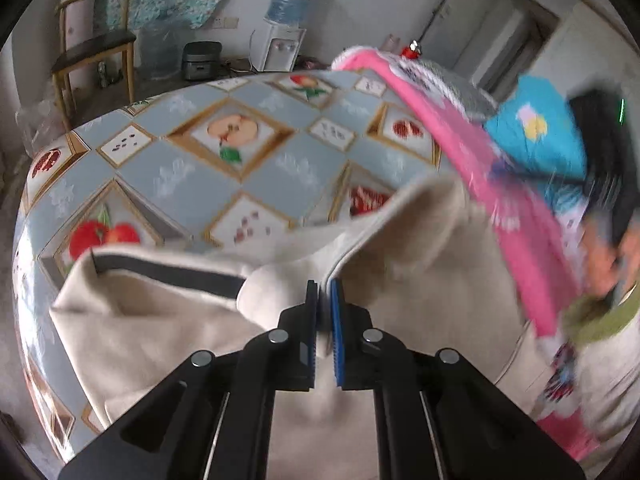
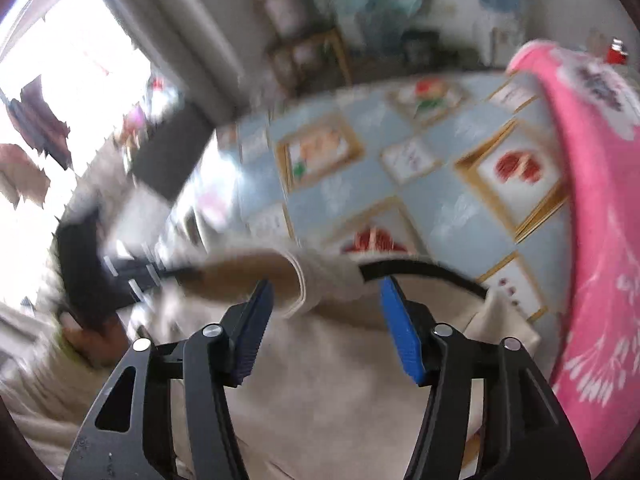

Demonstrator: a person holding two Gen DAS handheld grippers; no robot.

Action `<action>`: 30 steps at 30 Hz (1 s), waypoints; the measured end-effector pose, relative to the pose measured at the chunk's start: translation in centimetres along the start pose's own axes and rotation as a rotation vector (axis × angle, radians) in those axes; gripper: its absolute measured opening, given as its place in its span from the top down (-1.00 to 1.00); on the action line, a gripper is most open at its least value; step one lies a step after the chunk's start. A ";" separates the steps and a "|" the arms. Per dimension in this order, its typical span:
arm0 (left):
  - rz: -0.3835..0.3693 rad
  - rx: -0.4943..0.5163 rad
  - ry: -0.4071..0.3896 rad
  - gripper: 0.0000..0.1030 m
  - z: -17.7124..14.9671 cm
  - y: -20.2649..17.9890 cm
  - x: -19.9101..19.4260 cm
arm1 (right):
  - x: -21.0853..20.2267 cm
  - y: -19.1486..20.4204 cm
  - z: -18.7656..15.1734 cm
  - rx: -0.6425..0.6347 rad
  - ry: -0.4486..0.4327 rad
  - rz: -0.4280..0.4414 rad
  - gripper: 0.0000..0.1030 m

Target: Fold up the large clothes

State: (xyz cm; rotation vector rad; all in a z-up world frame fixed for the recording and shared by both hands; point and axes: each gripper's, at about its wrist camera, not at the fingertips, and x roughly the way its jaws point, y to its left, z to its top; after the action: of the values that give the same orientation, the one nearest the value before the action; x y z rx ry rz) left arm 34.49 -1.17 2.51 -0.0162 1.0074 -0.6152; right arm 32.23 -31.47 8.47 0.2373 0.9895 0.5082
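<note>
Pale walls, wooden chair point(image 1: 94, 46), water dispenser point(image 1: 282, 32), grey door point(image 1: 486, 40), bright window point(image 2: 76, 92)

My left gripper point(image 1: 325, 292) has ribbed matt plastic pads pinching soft, fleecy cream garment point(image 1: 168, 320); tablecloth point(image 1: 256, 168) looks glossy and smooth, chair point(image 1: 94, 44) is wood.

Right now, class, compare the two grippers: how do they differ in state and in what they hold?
The left gripper has its jaws shut, pinching a raised fold of the cream garment; the right gripper has its jaws wide open and holds nothing. The left view is fairly sharp, while the right view is smeared by motion. Both are above the same garment on the fruit-print tablecloth.
</note>
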 end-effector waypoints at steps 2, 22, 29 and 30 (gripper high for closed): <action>0.020 0.031 0.018 0.88 -1.1 -0.5 0.7 | 0.2 0.3 1.0 0.058 -0.011 0.076 -0.09; -0.022 -0.282 -0.070 -0.27 -2.0 3.3 -2.3 | 9.9 -0.6 -7.2 0.217 0.290 0.139 0.09; -0.171 -0.643 0.047 -0.25 -1.7 9.0 2.8 | 5.6 -4.5 -7.9 0.441 0.167 0.214 -0.20; -0.177 -0.662 0.042 -0.25 -1.8 9.3 2.9 | 5.9 -5.3 -8.2 0.483 0.179 0.232 -0.20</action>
State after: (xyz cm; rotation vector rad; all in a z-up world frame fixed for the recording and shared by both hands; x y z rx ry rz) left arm 38.61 5.55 -3.42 -0.6838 1.2216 -0.4187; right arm 29.55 -33.28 -2.41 0.7557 1.2600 0.5001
